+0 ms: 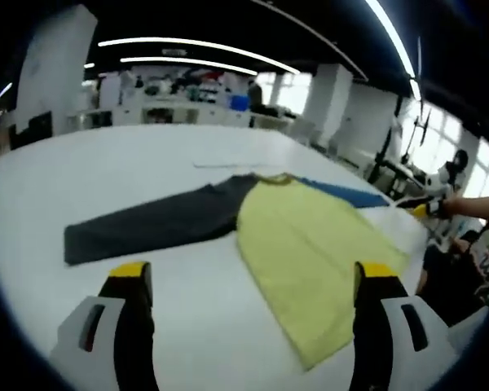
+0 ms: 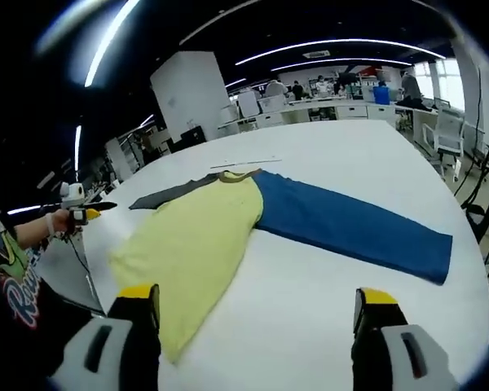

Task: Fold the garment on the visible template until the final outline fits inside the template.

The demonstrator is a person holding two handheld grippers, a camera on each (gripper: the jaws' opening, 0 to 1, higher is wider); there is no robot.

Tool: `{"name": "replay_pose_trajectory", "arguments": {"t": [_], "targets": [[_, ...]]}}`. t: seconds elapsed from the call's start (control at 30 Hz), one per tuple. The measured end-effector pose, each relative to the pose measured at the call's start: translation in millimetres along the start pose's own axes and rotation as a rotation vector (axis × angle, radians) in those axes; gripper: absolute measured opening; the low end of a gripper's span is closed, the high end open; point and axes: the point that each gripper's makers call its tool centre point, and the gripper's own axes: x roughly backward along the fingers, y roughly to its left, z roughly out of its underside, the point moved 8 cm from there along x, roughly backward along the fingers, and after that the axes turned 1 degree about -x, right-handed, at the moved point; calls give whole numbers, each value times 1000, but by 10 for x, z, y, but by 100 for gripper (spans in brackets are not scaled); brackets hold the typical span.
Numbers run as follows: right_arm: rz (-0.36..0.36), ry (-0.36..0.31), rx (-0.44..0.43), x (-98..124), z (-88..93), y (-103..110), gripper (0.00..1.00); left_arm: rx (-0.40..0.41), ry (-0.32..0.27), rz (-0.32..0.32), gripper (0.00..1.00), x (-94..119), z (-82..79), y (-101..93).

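Observation:
A long-sleeved shirt lies flat on the white table (image 1: 106,163). Its yellow body (image 1: 306,248) is in the middle, with a dark grey sleeve (image 1: 147,228) stretched out to one side and a blue sleeve (image 1: 342,192) to the other. My left gripper (image 1: 253,273) hovers open just short of the yellow hem, nothing between its jaws. In the right gripper view the yellow body (image 2: 191,236), blue sleeve (image 2: 350,228) and grey sleeve (image 2: 167,194) all show. My right gripper (image 2: 257,297) is open over bare table near the hem. A thin pale strip (image 2: 244,164) lies beyond the collar.
The other gripper (image 1: 428,208) comes in from the right, held at the table's edge; likewise a hand-held gripper (image 2: 85,213) shows at the left. The person's body (image 2: 16,293) stands by the near edge. Desks and shelves (image 1: 187,106) line the back; chairs (image 2: 448,130) stand past the table's far side.

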Motion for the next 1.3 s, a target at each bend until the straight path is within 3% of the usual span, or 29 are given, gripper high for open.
{"name": "replay_pose_trajectory", "arguments": {"t": [0.5, 0.67, 0.97, 1.3], "targets": [[46, -16, -21, 73, -51, -210, 99, 4, 13, -5, 99, -11, 2, 26], [88, -24, -44, 87, -62, -379, 93, 13, 0, -30, 97, -5, -15, 77], [248, -43, -91, 64, -62, -867, 86, 45, 2, -50, 95, 1, 31, 95], [425, -85, -220, 111, -59, -1213, 63, 51, 40, -67, 92, 34, 141, 84]]}}
